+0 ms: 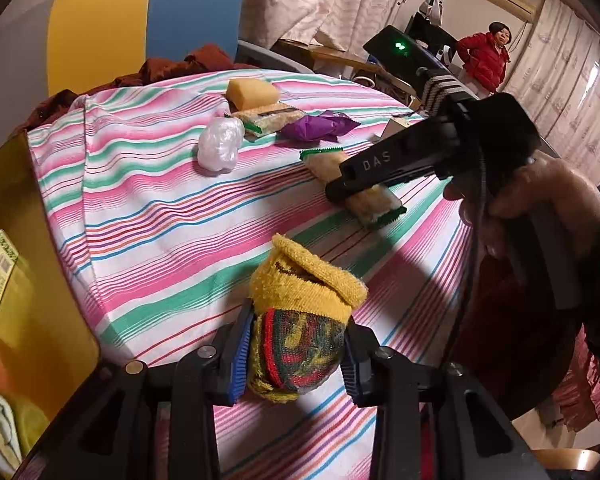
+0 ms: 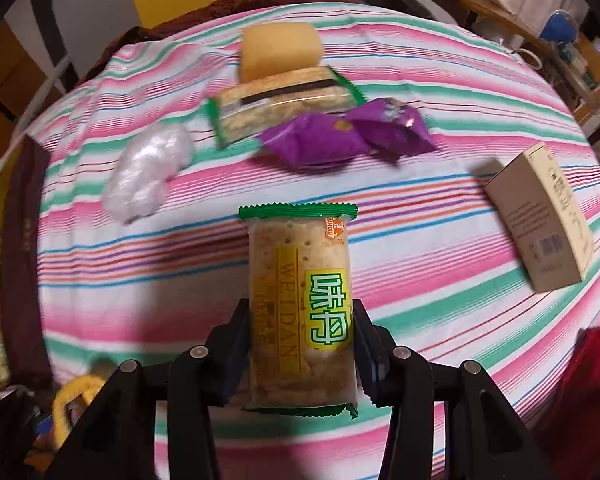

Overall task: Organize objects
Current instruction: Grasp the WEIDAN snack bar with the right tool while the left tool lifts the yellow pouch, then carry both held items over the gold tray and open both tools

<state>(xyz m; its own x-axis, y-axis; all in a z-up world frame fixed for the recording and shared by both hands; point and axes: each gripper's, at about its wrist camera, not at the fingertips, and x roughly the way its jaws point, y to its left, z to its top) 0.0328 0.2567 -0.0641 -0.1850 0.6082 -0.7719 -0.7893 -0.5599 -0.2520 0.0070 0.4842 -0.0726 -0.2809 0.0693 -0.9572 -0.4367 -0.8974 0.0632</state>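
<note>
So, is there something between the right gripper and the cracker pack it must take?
Nothing visible. The right gripper is already shut on the cracker pack, with one finger on each side of the wrapper. The left gripper is off to the side, holding a rolled sock.

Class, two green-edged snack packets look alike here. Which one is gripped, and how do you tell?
The near snack packet, standing between the right gripper jaws. The far snack packet lies untouched on the striped cloth, against the yellow sponge.
</note>
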